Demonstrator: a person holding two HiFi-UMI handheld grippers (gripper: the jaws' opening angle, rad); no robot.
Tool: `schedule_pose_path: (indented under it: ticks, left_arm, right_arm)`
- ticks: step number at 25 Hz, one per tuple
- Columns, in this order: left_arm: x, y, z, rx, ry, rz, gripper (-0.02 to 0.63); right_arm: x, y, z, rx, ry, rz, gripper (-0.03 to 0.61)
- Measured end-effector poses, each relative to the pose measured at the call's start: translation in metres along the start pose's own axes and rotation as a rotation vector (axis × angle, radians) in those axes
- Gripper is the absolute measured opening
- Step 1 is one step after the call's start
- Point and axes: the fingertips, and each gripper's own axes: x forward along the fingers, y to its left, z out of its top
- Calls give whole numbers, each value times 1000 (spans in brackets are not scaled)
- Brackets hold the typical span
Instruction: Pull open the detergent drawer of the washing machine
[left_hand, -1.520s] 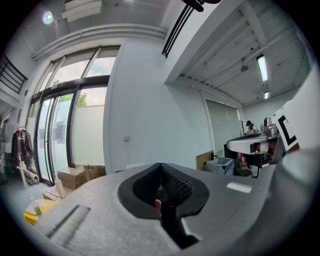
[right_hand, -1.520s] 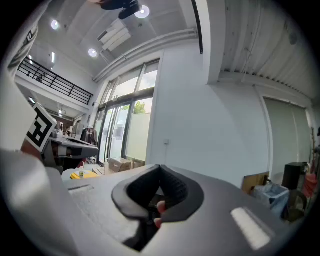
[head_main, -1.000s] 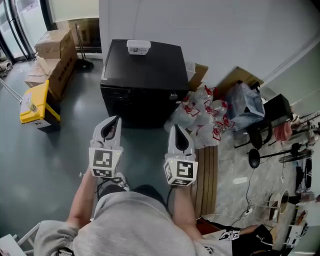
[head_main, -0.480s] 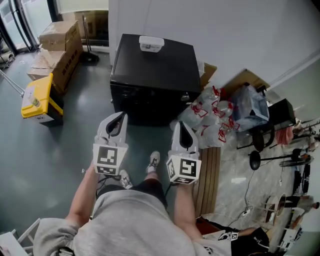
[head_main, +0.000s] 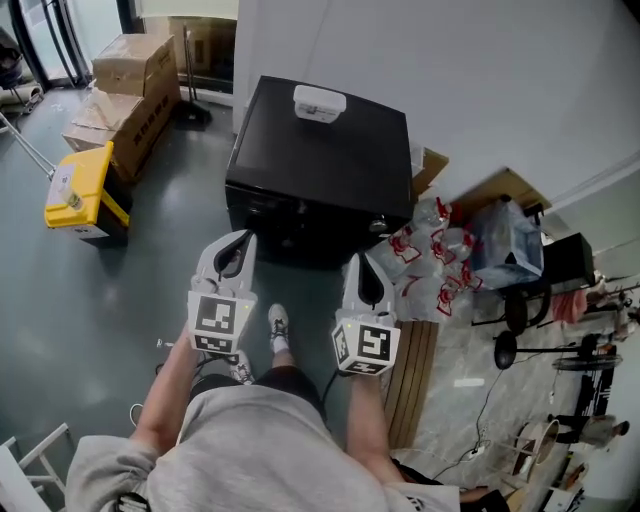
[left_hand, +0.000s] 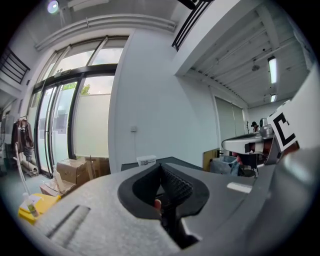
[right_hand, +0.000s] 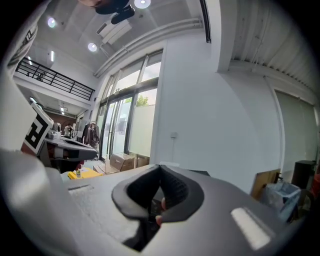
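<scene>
With jaws pressed together on nothing, the left tool (head_main: 233, 248) and right tool (head_main: 359, 272) hover side by side near the black washing machine (head_main: 320, 150) against the white wall (head_main: 480, 80), its detergent drawer indistinct.

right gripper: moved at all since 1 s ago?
Yes. The right gripper has come forward toward the front of the black washing machine, which now shows nearer to its tip in the head view.
</scene>
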Motion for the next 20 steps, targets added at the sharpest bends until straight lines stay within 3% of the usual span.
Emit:
schedule_pose_path:
  ticks: [12, 20]
  left_arm:
    - [73, 21, -40, -62, 103, 66, 11]
    - [109, 39, -100, -134, 209, 125, 11]
  right_arm:
    - [100, -8, -36, 28, 69, 111, 3]
    - [149, -2, -92, 58, 178, 182, 3]
